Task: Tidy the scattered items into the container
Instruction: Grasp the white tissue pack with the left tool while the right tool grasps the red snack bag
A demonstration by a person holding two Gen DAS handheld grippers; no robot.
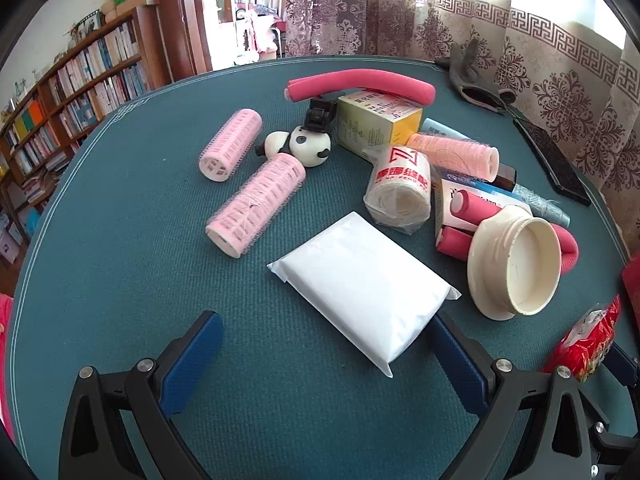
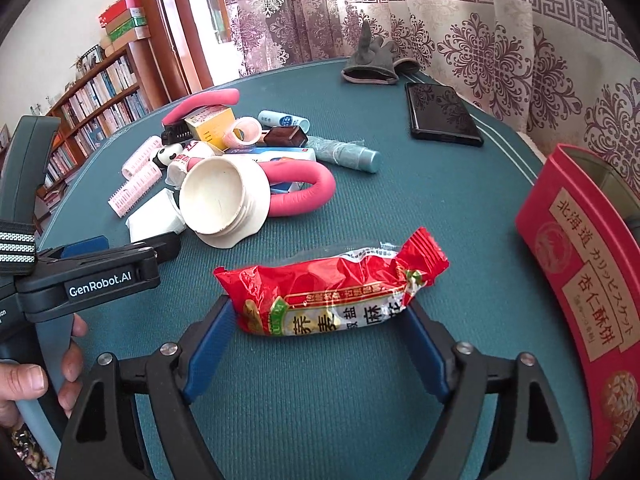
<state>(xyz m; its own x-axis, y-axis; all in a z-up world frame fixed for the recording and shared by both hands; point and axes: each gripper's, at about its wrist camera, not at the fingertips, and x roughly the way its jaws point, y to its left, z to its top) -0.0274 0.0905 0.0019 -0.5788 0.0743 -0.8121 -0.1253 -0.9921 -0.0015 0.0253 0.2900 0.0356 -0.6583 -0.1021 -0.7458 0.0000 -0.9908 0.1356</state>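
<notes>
**Jaws wide on both our grippers, the right pair flanking a red snack packet**

Jaws on our right gripper point(image 2: 320, 316) stand wide, its blue pads just beside the two ends of the red snack packet point(image 2: 332, 286), which lies flat on the green table mat point(image 2: 400, 208). Whether the pads actually press the wrapper we cannot tell; the packet sits level on the mat between them. To its right stands the red biscuit tin point(image 2: 576, 280), open at the top, at the mat's edge.

Our left gripper point(image 1: 326, 336) is also spread wide and grips nothing. The white packet point(image 1: 360, 292) lies on the mat with its near corner between the fingers, close to the right-hand pad; the left pad is well clear of it.

Beyond the white packet we see the pile of scattered things: a cream plastic lid point(image 1: 516, 260) on its side, a bent pink foam roller point(image 2: 304, 188) behind it, a second long pink foam roller point(image 1: 360, 88) resting on a yellow box point(image 1: 380, 120), three pale pink hair curlers point(image 1: 252, 204), a small panda figure point(image 1: 308, 144), and a wrapped bandage roll point(image 1: 400, 192).

Farther back, near the patterned curtain, lie a black phone point(image 2: 444, 114) and a grey glove point(image 2: 370, 60). A hand point(image 2: 36, 376) holds the left gripper's handle.
</notes>
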